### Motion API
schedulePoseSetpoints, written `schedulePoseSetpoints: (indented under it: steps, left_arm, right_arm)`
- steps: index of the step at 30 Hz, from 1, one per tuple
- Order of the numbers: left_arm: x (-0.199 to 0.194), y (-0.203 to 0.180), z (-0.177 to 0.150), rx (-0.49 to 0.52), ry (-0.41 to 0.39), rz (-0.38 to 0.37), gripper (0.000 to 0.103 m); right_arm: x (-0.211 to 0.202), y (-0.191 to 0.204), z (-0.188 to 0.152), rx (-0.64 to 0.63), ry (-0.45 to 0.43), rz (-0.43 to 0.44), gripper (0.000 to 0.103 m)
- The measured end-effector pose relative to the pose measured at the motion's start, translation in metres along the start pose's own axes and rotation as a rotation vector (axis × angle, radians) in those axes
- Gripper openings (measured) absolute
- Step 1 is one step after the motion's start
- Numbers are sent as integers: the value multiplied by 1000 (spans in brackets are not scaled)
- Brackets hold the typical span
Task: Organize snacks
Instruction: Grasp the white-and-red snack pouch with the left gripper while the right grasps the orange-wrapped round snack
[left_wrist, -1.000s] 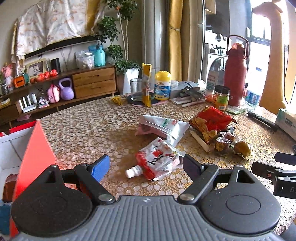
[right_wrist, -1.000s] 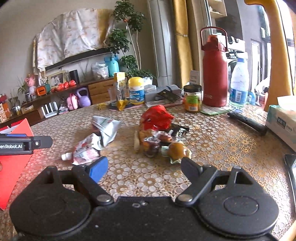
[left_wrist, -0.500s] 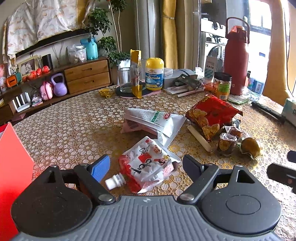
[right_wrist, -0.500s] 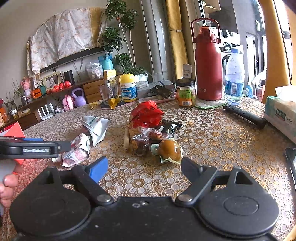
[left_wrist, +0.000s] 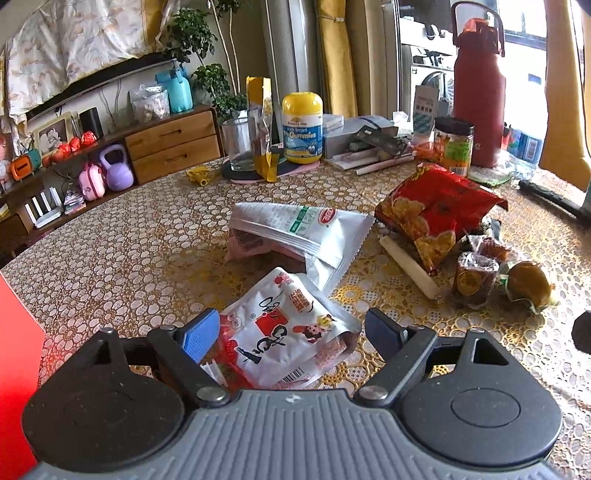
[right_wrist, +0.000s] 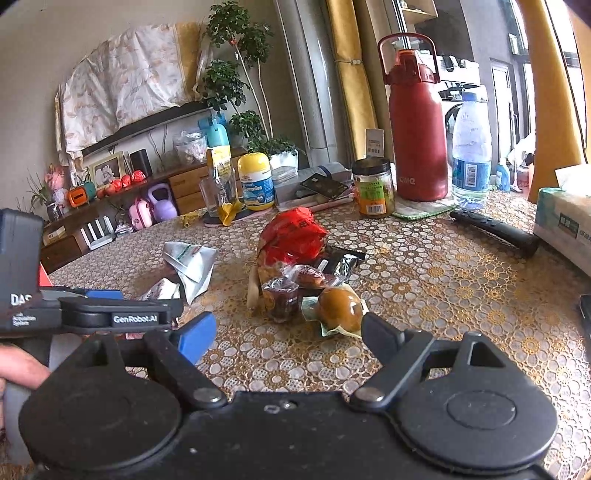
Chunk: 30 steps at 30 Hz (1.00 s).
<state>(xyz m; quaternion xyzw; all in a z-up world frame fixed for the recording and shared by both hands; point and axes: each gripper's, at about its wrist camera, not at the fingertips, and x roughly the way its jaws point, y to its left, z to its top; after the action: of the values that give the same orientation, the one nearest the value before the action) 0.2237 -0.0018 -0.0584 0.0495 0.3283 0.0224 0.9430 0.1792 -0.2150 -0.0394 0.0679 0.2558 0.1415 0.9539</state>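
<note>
Fingers of the left gripper (left_wrist: 291, 334) stand wide apart and now bracket the white and red pouch (left_wrist: 284, 332), which a second ago lay well ahead of them; neither pad appears to touch it yet. The table (left_wrist: 110, 251) has slid rearward in the left view, and the red box (left_wrist: 14, 369) shows only as an edge at the left. Judgement: pickup is imminent. The right gripper (right_wrist: 288, 332) hangs open, holding nothing, nearer the wrapped egg (right_wrist: 340, 308) than before.
</note>
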Motion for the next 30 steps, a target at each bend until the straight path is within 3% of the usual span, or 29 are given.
schedulePoseSetpoints:
  steps: [13,30]
  left_arm:
    - [17,5,-9,-17,25,22,92]
    - [9,8,-13,-24,8,-13,83]
  right_arm:
    - [32,-11,3,-2,34,-18,85]
    - [76,-25,6,-43,92,-84,83]
